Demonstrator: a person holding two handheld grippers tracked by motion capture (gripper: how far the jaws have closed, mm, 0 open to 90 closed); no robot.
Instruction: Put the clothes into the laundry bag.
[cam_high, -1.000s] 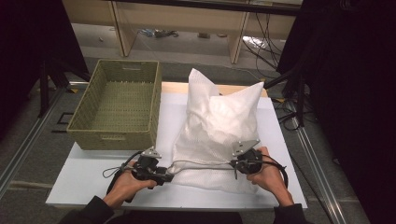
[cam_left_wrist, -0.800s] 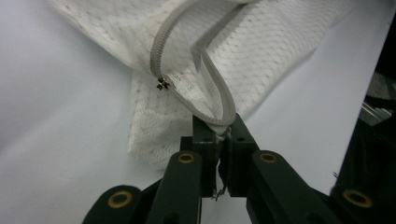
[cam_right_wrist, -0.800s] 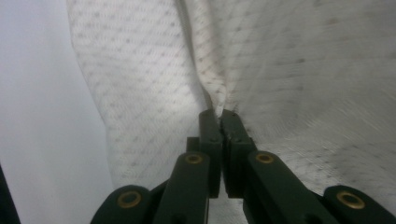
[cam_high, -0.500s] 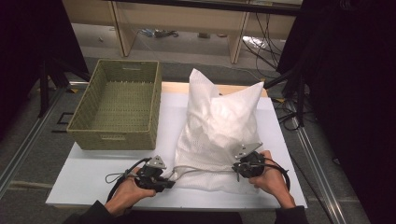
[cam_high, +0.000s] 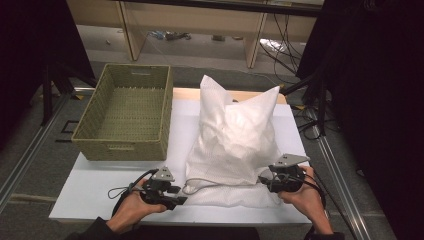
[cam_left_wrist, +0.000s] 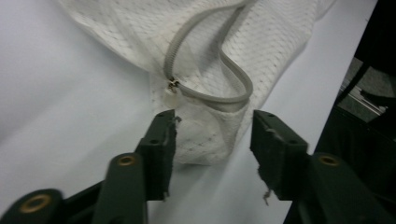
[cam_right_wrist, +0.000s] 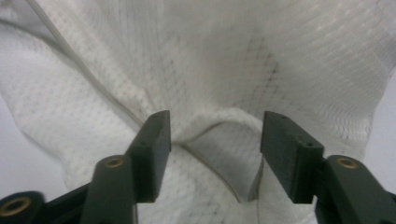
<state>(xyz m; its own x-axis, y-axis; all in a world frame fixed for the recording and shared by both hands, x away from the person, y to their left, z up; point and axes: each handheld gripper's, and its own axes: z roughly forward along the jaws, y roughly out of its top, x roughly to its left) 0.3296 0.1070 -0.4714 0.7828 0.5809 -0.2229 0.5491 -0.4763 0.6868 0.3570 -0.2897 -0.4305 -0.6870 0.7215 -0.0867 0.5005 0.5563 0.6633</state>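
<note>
White mesh, stuffed full: a large white mesh laundry bag (cam_high: 235, 135) stands bulging on the white table top (cam_high: 100, 195), right of centre, its zippered mouth lying flat toward the person. An empty olive-green woven basket (cam_high: 125, 117) sits just beside it, to its left.

Left gripper (cam_high: 172, 195): at the near left corner of the bag's mouth. Jaws have just been opening. In the left gripper view they stand parted, the bag's corner between them, neither pad pressing on it. Grey zipper (cam_left_wrist: 205, 60) runs in a loop just ahead, its small metal pull (cam_left_wrist: 173, 86) at the left end of the loop.

Right gripper (cam_high: 265, 181): at the near right edge of the bag. Jaws have just been opening here too. The right gripper view shows a fold of mesh humped between them, left pad at the fold's edge, a gap on the right side. No grip.

Step, as I judge it: both corners let go, regrasp pending, likely working toward opening the zipper so the contents can go to the basket.

Next move probably calls for one claw to pin the fabric near the zipper's end and the other to pinch the pull itself. The pull is small and lies flat on slack mesh, so a narrow, well-aimed closure is needed, or it catches only netting.
</note>
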